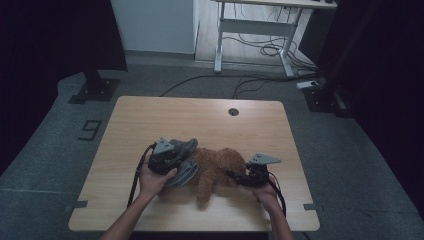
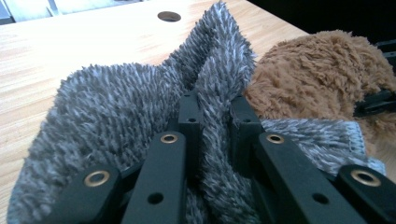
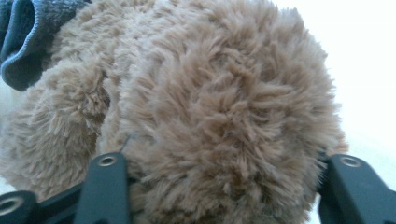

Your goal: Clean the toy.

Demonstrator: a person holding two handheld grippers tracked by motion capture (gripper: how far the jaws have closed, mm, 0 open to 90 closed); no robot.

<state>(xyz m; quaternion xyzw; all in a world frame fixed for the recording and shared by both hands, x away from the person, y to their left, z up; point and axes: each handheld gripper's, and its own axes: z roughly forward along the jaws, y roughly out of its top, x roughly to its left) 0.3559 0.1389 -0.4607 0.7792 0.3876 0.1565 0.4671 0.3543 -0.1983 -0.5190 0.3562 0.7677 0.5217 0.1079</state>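
1. Brown plush toy (image 1: pixel 215 170) lies near middle of the table (image 1: pixel 150 120), toward the person's edge, w/ a grey fuzzy cloth (image 1: pixel 184 159) bunched against its left side, touching it.
2. Left gripper (image 1: pixel 176 161) sits on the cloth. In the left gripper view its jaws are nearly closed, pinching a raised fold of the cloth (image 2: pixel 140 93) between them; pile sticks up on both sides of the fold.
3. Right gripper (image 1: pixel 235 176) is at the toy's right end. In the right gripper view the jaws stand wide, one each side of a round furry part of the toy (image 3: pixel 219 107), fur pressing on both. Prob. a hold, but can't tell how firm.
4. Handling, judged: both things light, soft, no stiffness. Cloth will drape and stretch rather than lift flat; a pinch on a thick fold holds better than on a thin edge. Hemmed edge shows by the toy (image 2: pixel 327 135), a cleaner spot to grab.
5. Toy squashes under grip, so fur alone may slip out; take a rounded bulky part, deep betw. the jaws, not the tips.
6. Not fragile; main risk is dragging the toy along when the cloth gets pulled.
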